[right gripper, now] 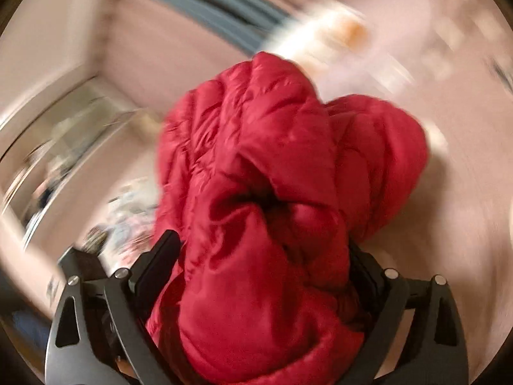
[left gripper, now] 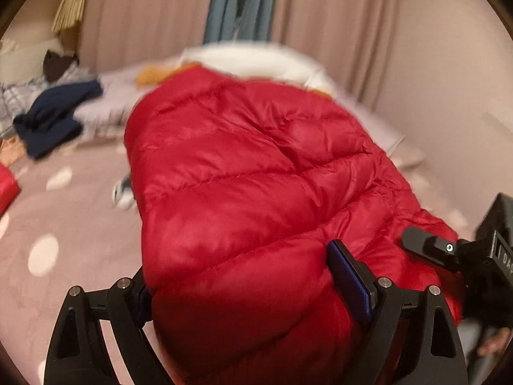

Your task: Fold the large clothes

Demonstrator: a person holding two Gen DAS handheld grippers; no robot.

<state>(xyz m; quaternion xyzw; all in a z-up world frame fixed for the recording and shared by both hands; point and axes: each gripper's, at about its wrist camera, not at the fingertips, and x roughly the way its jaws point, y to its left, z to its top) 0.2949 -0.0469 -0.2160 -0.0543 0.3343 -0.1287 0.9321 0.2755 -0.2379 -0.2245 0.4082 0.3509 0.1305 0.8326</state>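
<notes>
A puffy red down jacket (left gripper: 243, 173) lies bunched on a pink spotted cover (left gripper: 70, 224), reaching away toward the pillows. My left gripper (left gripper: 239, 261) is shut on its near end, and the thick fold bulges between the blue pad and the opposite finger. One black finger (left gripper: 423, 243) of my right gripper shows at the jacket's right edge. In the blurred right wrist view the jacket (right gripper: 256, 166) fills the space between the fingers of my right gripper (right gripper: 261, 242). Those jaws stand wide, and the left pad's face shows bare beside the cloth.
A dark blue garment (left gripper: 54, 118) and checked cloth lie at the far left. White pillows (left gripper: 250, 57) sit beyond the jacket, before pink and grey-blue curtains. A small grey-white item (left gripper: 123, 192) lies beside the jacket's left edge. Another red piece (left gripper: 6, 189) shows at the left rim.
</notes>
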